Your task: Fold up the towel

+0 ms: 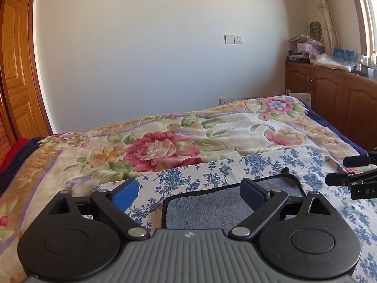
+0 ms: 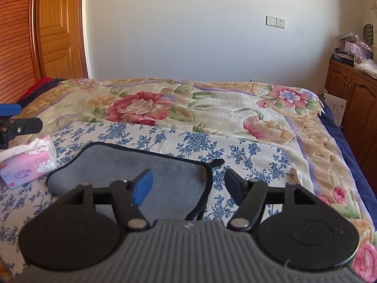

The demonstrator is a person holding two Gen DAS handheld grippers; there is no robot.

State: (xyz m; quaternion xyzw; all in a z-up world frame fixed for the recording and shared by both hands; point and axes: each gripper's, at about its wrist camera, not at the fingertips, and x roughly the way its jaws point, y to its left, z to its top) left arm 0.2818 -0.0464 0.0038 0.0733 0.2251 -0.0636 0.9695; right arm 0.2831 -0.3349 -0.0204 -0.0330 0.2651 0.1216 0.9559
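A grey towel [image 1: 207, 206] with black trim lies flat on a blue-flowered white cloth [image 1: 271, 162] on the bed. My left gripper [image 1: 188, 194] is open above the towel's left edge, holding nothing. In the right wrist view the towel [image 2: 146, 165] lies ahead, with a small black loop at its far right corner. My right gripper [image 2: 188, 184] is open over the towel's right edge, empty. The right gripper's fingers [image 1: 348, 172] show at the right edge of the left wrist view. The left gripper's fingers [image 2: 21, 122] show at the left edge of the right wrist view.
A pink tissue pack [image 2: 28, 162] lies on the cloth left of the towel. A floral blanket [image 2: 188, 108] covers the bed. A wooden cabinet [image 1: 334, 94] with clutter stands at the right, a wooden door [image 2: 59, 28] at the far left.
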